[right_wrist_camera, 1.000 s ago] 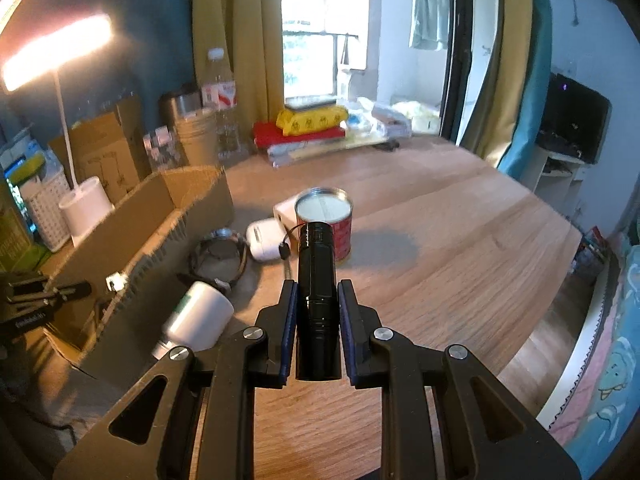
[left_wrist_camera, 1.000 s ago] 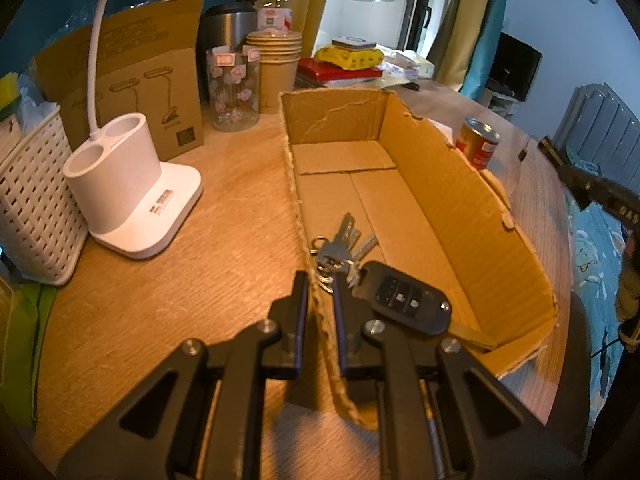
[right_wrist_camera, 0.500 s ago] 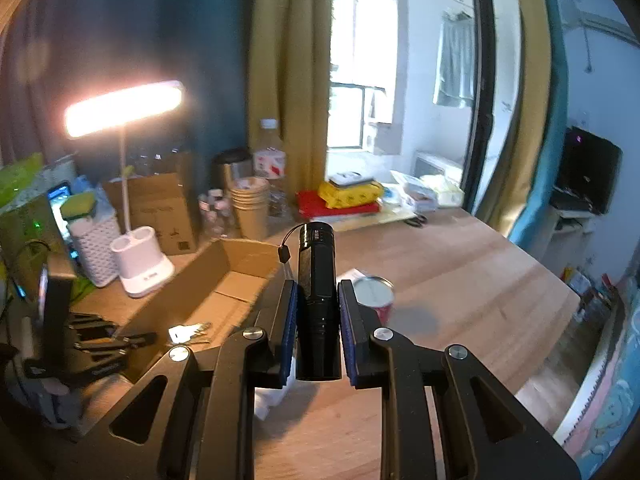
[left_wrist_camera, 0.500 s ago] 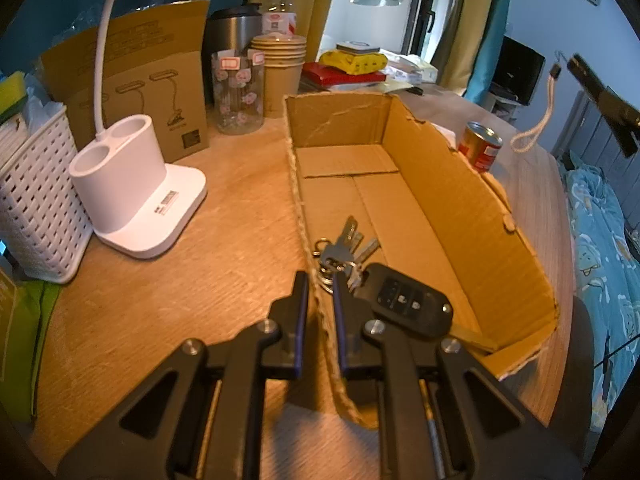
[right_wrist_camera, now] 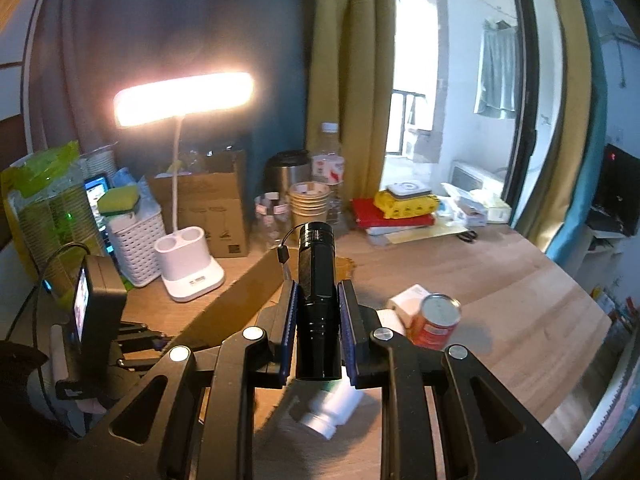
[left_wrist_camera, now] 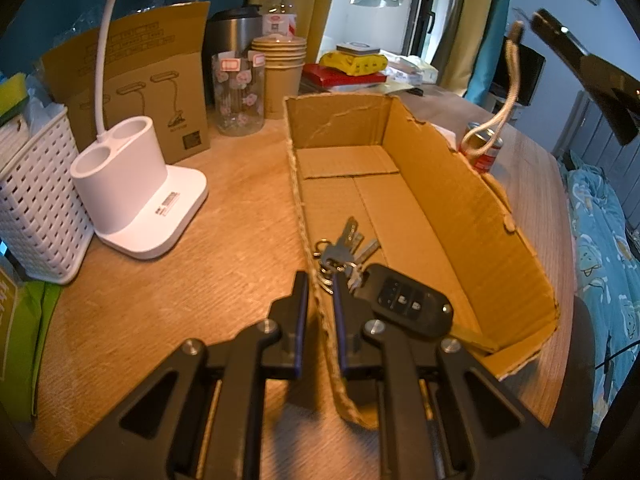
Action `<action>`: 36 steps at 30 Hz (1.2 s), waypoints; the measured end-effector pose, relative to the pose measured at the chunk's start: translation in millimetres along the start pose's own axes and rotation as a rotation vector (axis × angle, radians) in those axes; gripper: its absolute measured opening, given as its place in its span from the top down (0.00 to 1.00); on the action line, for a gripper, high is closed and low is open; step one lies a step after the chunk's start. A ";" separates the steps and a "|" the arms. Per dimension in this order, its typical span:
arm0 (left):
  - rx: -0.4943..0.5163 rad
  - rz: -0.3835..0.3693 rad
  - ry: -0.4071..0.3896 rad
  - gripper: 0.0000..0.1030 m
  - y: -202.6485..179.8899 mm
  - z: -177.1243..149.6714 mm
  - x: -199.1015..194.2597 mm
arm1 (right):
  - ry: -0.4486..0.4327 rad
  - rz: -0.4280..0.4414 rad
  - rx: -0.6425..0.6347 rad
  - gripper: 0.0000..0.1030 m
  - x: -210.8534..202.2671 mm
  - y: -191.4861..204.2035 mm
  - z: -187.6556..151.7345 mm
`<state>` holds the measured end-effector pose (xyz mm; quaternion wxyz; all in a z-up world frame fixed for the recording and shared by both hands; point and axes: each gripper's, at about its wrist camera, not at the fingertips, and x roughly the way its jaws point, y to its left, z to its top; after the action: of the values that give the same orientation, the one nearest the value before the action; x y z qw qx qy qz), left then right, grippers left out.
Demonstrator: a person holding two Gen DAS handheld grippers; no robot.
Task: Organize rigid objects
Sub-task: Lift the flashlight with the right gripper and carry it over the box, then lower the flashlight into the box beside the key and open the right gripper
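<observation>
Box: open cardboard box (left_wrist_camera: 460,216) lying lengthwise on the wooden worktop (left_wrist_camera: 224,216), its near long wall caught between the fingers of the left hand-held gripper.
Left hand-held gripper (left_wrist_camera: 320,320): narrowed onto the box's near wall, one finger outside, the other inside; it pinches the cardboard edge.
Keys: bunch of keys (left_wrist_camera: 348,248) with a black car fob (left_wrist_camera: 404,304), lying on the box floor at the near end, just beside the inner finger.
Right hand-held gripper (right_wrist_camera: 318,316): clamped on a black torch, raised above the worktop beside the box.
Torch: black torch (right_wrist_camera: 318,292), upright between the blue pads, lens end up, a cord looping from its top; in the left view its cord (left_wrist_camera: 500,92) dangles over the far side of the box.
Tin: red tin can (right_wrist_camera: 434,318) standing on the worktop just outside the box's far wall.
White bottle: white bottle (right_wrist_camera: 332,408) lying on its side on the worktop, below the right gripper.
White block: small white block (right_wrist_camera: 404,300) just behind the tin, touching or nearly so.
Lamp: white desk lamp (right_wrist_camera: 188,268), lit, standing left of the box.
Basket: white woven basket (left_wrist_camera: 36,200) beside the lamp's base.
Back of worktop: brown carton (left_wrist_camera: 148,80), glass jar (left_wrist_camera: 238,92), stack of paper cups (left_wrist_camera: 282,68), water bottle (left_wrist_camera: 278,12).
</observation>
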<state>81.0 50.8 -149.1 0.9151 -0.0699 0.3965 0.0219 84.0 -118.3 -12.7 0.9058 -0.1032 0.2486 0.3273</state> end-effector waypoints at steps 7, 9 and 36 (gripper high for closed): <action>0.000 0.000 0.000 0.88 -0.1 -0.1 0.0 | 0.052 0.059 -0.002 0.79 28.3 16.6 -10.8; 0.000 0.000 0.000 0.88 0.2 0.0 0.1 | 0.072 0.069 0.003 0.79 36.6 20.0 -15.5; -0.001 -0.001 0.000 0.88 0.7 0.4 -0.1 | 0.278 -0.015 -0.113 0.79 83.4 56.7 -61.8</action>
<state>81.2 51.5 -148.9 0.9150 -0.0706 0.3966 0.0219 79.0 -51.4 -110.1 0.8577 -0.2003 0.3520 0.3168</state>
